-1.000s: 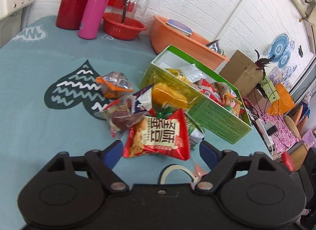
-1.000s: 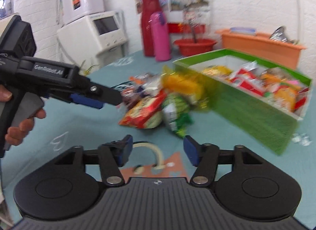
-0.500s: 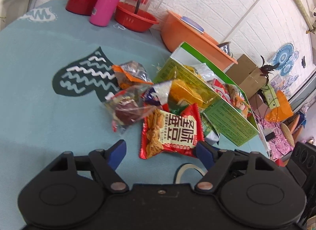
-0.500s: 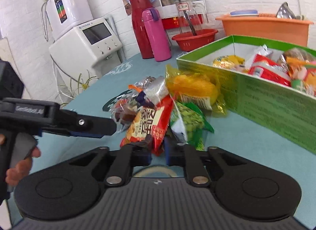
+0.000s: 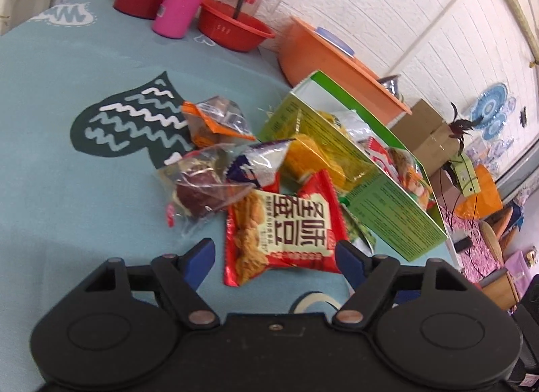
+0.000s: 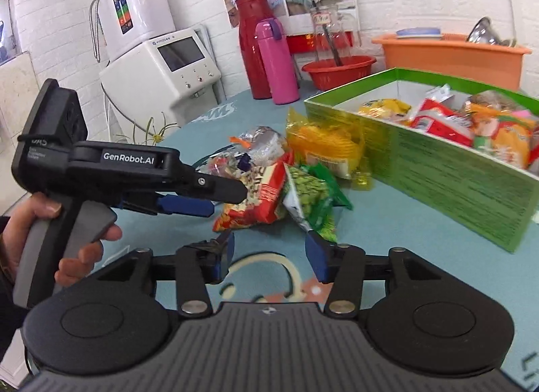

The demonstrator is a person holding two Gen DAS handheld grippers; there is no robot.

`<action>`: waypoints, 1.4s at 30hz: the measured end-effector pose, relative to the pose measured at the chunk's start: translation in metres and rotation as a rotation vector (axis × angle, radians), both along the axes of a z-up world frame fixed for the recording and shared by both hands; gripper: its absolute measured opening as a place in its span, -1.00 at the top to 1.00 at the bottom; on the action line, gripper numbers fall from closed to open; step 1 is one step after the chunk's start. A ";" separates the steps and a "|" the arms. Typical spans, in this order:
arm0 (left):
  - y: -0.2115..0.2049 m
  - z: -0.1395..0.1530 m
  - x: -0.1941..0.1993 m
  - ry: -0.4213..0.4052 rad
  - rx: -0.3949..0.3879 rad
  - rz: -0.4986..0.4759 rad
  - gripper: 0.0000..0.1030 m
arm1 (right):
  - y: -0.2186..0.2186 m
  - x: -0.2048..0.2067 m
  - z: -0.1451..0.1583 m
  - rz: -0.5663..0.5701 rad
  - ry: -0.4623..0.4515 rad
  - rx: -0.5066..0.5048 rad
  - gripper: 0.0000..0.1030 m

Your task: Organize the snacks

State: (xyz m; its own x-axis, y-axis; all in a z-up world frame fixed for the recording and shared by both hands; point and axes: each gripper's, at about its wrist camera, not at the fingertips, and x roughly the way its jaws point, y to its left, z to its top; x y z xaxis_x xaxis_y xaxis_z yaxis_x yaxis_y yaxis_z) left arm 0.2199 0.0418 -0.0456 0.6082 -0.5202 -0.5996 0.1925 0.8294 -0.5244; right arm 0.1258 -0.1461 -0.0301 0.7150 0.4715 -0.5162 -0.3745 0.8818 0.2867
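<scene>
A pile of snack packets lies on the teal tablecloth beside a green box [image 5: 387, 203] [image 6: 448, 176] that holds several packets. A red packet with Chinese print [image 5: 286, 230] [image 6: 259, 196] lies nearest. My left gripper [image 5: 276, 253] is open, its fingers on either side of the red packet's near end; it also shows in the right wrist view [image 6: 215, 196]. My right gripper [image 6: 269, 250] is open and empty, just short of a green pea packet [image 6: 310, 196]. A yellow packet [image 6: 323, 146], a clear packet [image 5: 202, 189] and an orange-edged packet [image 5: 215, 119] lie in the pile.
A pink flask [image 6: 276, 61], a red thermos [image 6: 252, 48], a red bowl [image 6: 340, 70] and an orange basin [image 6: 451, 55] stand at the back of the table. White machines [image 6: 161, 71] stand beyond the left edge. Cardboard boxes [image 5: 427, 129] are past the right edge.
My right gripper was shut half a second ago and has opened and drawn back a little. My left gripper has moved closer to the red packet, now between its fingers.
</scene>
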 end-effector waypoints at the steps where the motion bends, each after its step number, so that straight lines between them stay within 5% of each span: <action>1: 0.001 0.000 0.002 -0.003 0.005 0.005 -1.00 | 0.004 0.006 -0.002 0.010 0.012 0.016 -0.54; 10: 0.006 -0.007 0.025 -0.012 -0.014 -0.005 -0.89 | 0.014 0.044 -0.007 -0.084 0.014 0.030 -0.56; 11: 0.006 -0.008 0.026 -0.011 -0.027 -0.014 -0.83 | 0.014 0.046 -0.009 -0.083 0.016 0.026 -0.52; 13: 0.003 -0.010 0.026 -0.010 -0.045 -0.047 -0.54 | 0.012 0.049 -0.015 -0.060 0.044 0.041 -0.08; 14: 0.000 -0.012 0.026 -0.001 -0.056 -0.070 -0.36 | 0.011 0.048 -0.016 -0.063 0.044 0.054 -0.06; 19: -0.006 -0.006 0.013 -0.011 -0.047 -0.068 -0.06 | 0.011 0.035 -0.013 -0.057 0.033 0.009 0.02; 29: -0.036 0.059 -0.006 -0.167 -0.032 -0.132 0.02 | -0.019 0.003 0.037 -0.094 -0.117 0.050 0.04; 35: -0.073 0.090 0.029 -0.238 -0.002 -0.170 0.01 | -0.043 0.026 0.062 -0.187 -0.197 0.061 0.04; 42: -0.102 0.089 0.084 -0.237 0.000 -0.201 0.01 | -0.074 0.068 0.060 -0.251 -0.188 0.082 0.04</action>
